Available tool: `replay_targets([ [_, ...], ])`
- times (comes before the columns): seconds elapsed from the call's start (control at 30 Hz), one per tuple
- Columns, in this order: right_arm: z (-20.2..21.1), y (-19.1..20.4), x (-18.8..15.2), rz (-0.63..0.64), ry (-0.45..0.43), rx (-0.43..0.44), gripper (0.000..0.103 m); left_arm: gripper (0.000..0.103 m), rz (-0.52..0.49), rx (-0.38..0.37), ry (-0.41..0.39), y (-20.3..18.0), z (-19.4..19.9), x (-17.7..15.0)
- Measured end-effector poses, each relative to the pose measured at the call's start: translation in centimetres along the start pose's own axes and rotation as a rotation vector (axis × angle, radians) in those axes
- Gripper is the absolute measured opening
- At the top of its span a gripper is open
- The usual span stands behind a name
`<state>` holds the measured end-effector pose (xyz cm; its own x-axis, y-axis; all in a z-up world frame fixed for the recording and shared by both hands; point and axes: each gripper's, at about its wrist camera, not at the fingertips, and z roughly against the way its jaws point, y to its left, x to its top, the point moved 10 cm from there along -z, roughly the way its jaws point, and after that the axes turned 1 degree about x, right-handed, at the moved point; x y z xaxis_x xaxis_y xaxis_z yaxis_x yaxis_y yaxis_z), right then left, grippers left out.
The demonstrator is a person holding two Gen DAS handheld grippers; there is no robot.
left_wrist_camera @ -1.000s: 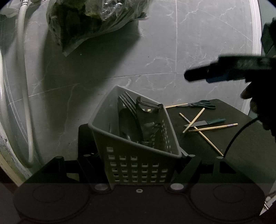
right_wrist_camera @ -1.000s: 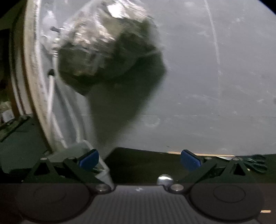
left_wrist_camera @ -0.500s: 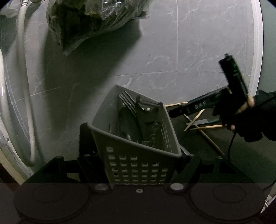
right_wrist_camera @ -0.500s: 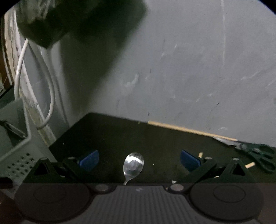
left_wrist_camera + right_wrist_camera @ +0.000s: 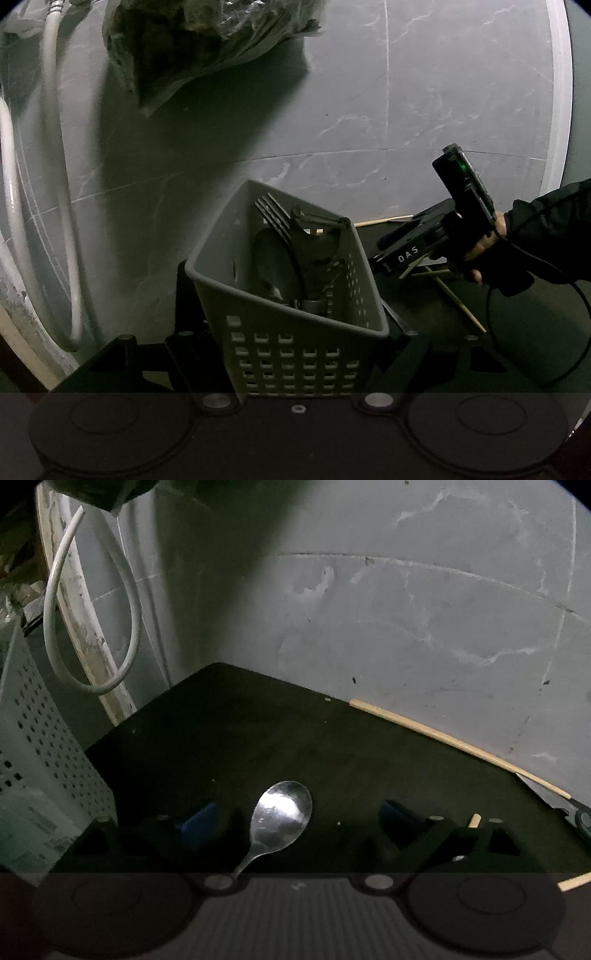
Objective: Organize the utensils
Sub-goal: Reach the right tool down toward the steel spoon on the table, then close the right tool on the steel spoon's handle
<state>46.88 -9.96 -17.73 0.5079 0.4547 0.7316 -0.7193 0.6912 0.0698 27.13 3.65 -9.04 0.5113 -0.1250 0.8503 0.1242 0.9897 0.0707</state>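
My left gripper [image 5: 291,325] is shut on a grey perforated basket [image 5: 295,354], which holds a fork [image 5: 271,214], a spoon and a black utensil. In the right wrist view a shiny metal spoon [image 5: 280,819] lies bowl-up on the dark table [image 5: 258,731]. It sits between the blue pads [image 5: 199,823] of my right gripper [image 5: 297,818]. The jaws are closing and the pads do not touch the spoon. The left wrist view shows the right gripper [image 5: 402,247] low behind the basket, held by a person's hand [image 5: 476,251].
Wooden chopsticks [image 5: 454,740] and dark-handled scissors [image 5: 580,816] lie at the table's far right by the grey tiled wall. More chopsticks [image 5: 458,302] lie right of the basket [image 5: 44,757]. A plastic bag [image 5: 207,48] and a white hose [image 5: 55,184] hang at the left.
My right gripper came down from facing the hanging bag to the table, and the spoon now lies between its jaws. The left gripper and basket have not moved.
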Motion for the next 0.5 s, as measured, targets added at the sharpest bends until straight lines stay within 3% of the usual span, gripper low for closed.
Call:
replay_targets([
  [0.3,-1.05,0.19,-0.41,-0.006,0.009,0.007,0.081,0.077,0.007,0.011,0.002,-0.05,-0.05,-0.04],
  [0.5,-1.07,0.42,-0.46,0.003,-0.004,-0.025,0.067,0.077,0.008,0.010,0.002,-0.03,-0.02,-0.04],
])
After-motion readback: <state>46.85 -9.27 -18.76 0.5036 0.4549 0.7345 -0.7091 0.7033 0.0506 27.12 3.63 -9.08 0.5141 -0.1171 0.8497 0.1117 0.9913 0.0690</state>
